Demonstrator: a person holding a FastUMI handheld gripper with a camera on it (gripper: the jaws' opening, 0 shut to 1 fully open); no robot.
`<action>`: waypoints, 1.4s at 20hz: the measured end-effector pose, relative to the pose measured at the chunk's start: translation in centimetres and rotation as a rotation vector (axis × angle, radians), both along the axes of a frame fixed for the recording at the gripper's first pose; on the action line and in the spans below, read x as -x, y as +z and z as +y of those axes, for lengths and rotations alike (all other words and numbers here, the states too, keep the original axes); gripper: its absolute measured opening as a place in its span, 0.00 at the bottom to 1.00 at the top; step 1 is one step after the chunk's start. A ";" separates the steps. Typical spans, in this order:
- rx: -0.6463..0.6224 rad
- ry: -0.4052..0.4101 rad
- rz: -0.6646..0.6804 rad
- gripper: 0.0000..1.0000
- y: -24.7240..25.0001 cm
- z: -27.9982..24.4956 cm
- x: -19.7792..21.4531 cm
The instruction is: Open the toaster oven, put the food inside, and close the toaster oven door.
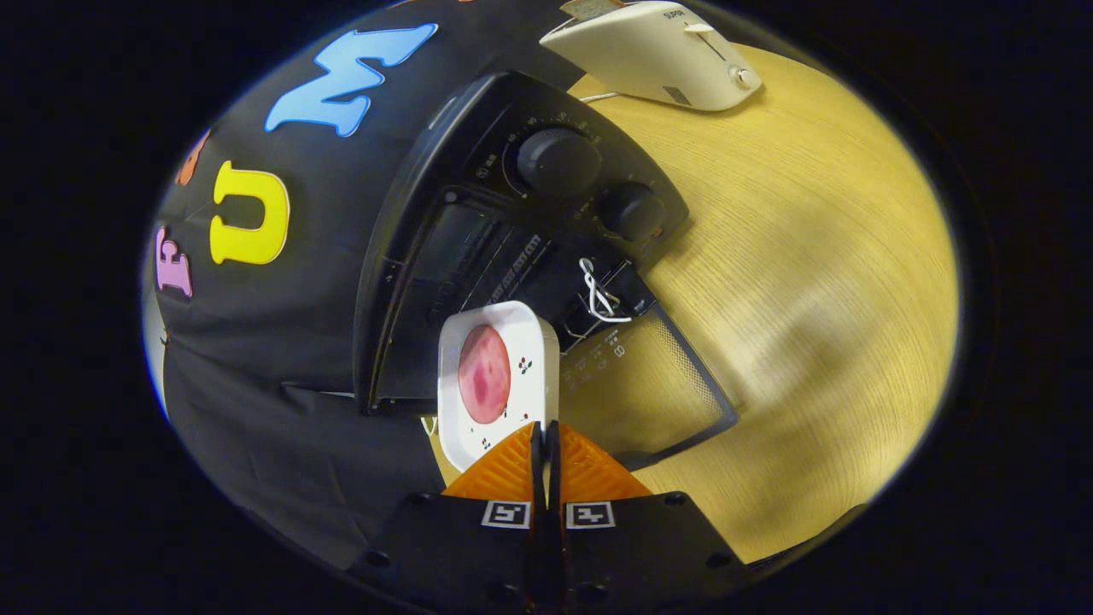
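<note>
One plate, one food item: a white square plate (499, 384) with rounded corners carries a round pink slice of food (485, 374); small printed sprigs dot its surface.
Plate position: just ahead of the fingers, its near rim pinched between them, tipped steeply in this rolled view; its far edge reaches the oven mouth.
Gripper (545, 444): fingers almost fully closed, pressing both sides of the plate's thin rim; only a narrow slit shows between them.
Toaster oven (512, 231): black, beyond the plate toward 12 o'clock from the fingers; cavity open, rack bars faintly visible inside.
Oven door (657, 393): glass, dropped open onto the wooden table (811, 256), at about 2 o'clock from the fingertips; a white cord loop (598, 295) hangs at its handle.
Knobs: two dark dials (559, 161) on the control panel beside the cavity.
Farther off: a cream pop-up toaster (662, 55) on the table past the oven.
Risk, slipping: the hold is on one edge only, so the plate may pivot or the slice slide off if tilted.
Risk, collision: the far rim may catch the cavity frame or rack.
Risk, snagging: the cord loop lies near the entry path.
</note>
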State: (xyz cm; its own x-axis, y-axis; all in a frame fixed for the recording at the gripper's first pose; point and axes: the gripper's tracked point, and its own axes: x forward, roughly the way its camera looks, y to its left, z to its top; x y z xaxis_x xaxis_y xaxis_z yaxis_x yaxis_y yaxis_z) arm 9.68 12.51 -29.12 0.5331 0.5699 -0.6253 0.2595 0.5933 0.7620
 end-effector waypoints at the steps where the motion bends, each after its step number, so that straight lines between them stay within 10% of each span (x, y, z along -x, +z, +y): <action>1: -0.019 -0.028 -0.007 0.01 -0.2 0.5 -0.8; 16: -0.106 -0.366 -0.143 0.02 -0.3 3.8 -9.4; 25: -0.117 -0.386 -0.180 0.08 0.6 5.1 -9.8; 28: -0.130 -0.338 -0.188 0.25 1.6 5.7 -8.1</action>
State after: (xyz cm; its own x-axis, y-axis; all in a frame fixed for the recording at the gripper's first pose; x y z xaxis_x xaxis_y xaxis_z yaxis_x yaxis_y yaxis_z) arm 17.76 18.22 -27.51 0.8021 0.4107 -0.4335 0.2725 0.3941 0.8777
